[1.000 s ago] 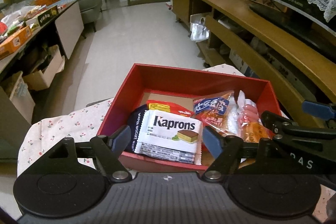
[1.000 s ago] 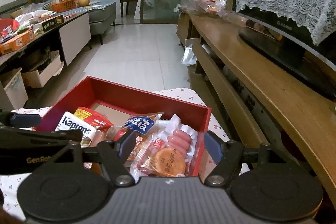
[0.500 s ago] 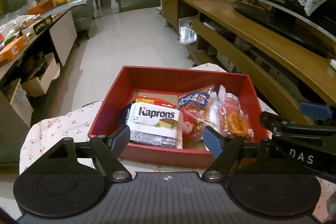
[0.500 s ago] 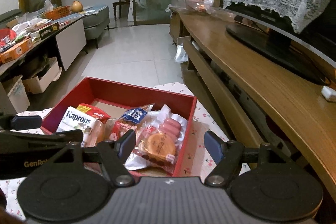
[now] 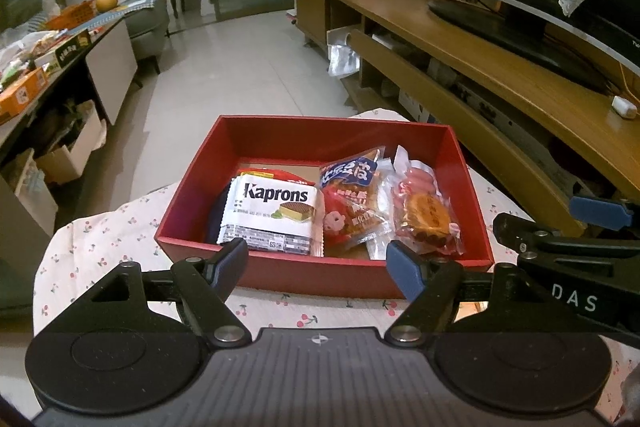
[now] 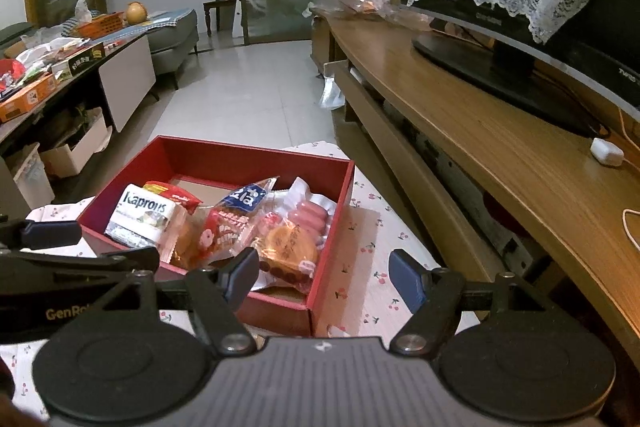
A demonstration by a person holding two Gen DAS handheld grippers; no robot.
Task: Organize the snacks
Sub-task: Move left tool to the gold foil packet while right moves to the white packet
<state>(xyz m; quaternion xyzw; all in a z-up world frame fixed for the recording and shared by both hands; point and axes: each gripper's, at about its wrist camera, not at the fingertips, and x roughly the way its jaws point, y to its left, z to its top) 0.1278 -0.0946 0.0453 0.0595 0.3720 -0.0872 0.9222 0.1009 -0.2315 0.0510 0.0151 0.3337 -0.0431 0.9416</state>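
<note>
A red box (image 5: 320, 271) (image 6: 332, 187) sits on a cherry-print cloth and holds several snacks: a white Kaprons wafer pack (image 5: 276, 211) (image 6: 144, 215), a red and blue bag (image 5: 350, 203) (image 6: 236, 219), and a clear pack with sausages and a round cake (image 5: 424, 211) (image 6: 292, 243). My left gripper (image 5: 318, 263) is open and empty, just in front of the box's near wall. My right gripper (image 6: 324, 273) is open and empty at the box's near right corner. Each gripper shows at the edge of the other's view.
The cherry-print cloth (image 5: 100, 243) (image 6: 368, 267) covers a small table. A long wooden TV bench (image 6: 500, 147) with a TV runs along the right. A cluttered counter (image 5: 40, 67) stands at the left. Tiled floor (image 5: 240, 67) lies beyond the box.
Both grippers have drawn back and up from the box, which now sits farther away in both views. The snacks have stayed in place. Both grippers stayed open.
</note>
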